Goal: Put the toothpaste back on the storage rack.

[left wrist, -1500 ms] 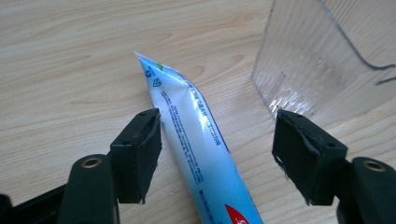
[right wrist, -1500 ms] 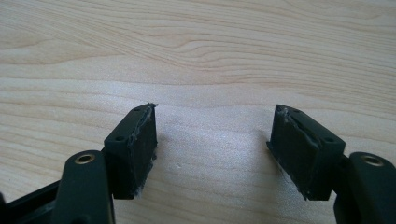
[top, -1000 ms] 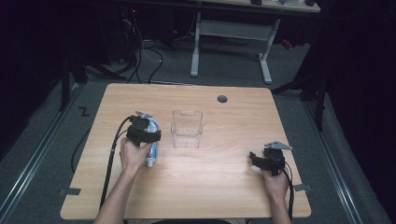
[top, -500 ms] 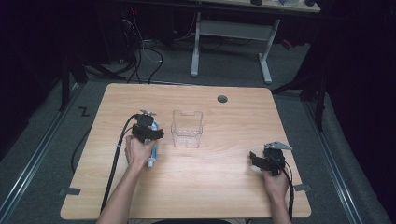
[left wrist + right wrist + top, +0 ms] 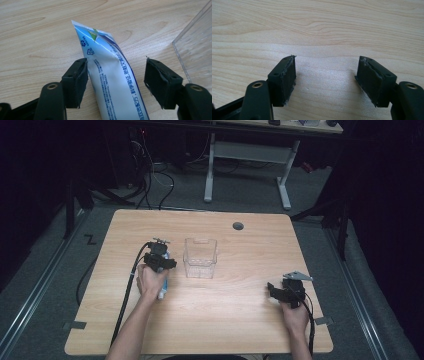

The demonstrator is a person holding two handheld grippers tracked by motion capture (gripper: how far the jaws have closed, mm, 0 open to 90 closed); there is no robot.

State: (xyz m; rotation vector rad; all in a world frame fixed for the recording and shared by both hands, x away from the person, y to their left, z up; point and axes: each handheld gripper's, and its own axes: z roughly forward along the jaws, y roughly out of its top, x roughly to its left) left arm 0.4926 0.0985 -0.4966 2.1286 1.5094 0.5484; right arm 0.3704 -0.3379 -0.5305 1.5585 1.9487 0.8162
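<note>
A white and blue tube [image 5: 112, 82] lies on the wooden table [image 5: 235, 320], its crimped end pointing away from me. My left gripper [image 5: 116, 62] is open and straddles it; the left pad [image 5: 81, 77] touches the tube's edge, while the right pad [image 5: 160, 82] stands clear of it. From above, the left gripper [image 5: 159, 251] sits left of a clear plastic box [image 5: 200, 258], and the tube's near end [image 5: 163, 293] pokes out beside the hand. My right gripper [image 5: 274, 290] rests open near the table's right front, with only bare wood between its jaws [image 5: 327, 60].
The clear box's wall [image 5: 195, 52] stands just right of the tube. A round grommet hole [image 5: 238, 226] sits at the table's far edge. A black cable [image 5: 131, 285] trails from the left gripper toward the front edge. A desk frame [image 5: 245, 155] stands beyond the table.
My left gripper has shifted slightly to the right over the tube. The right gripper and the clear box have not moved.
</note>
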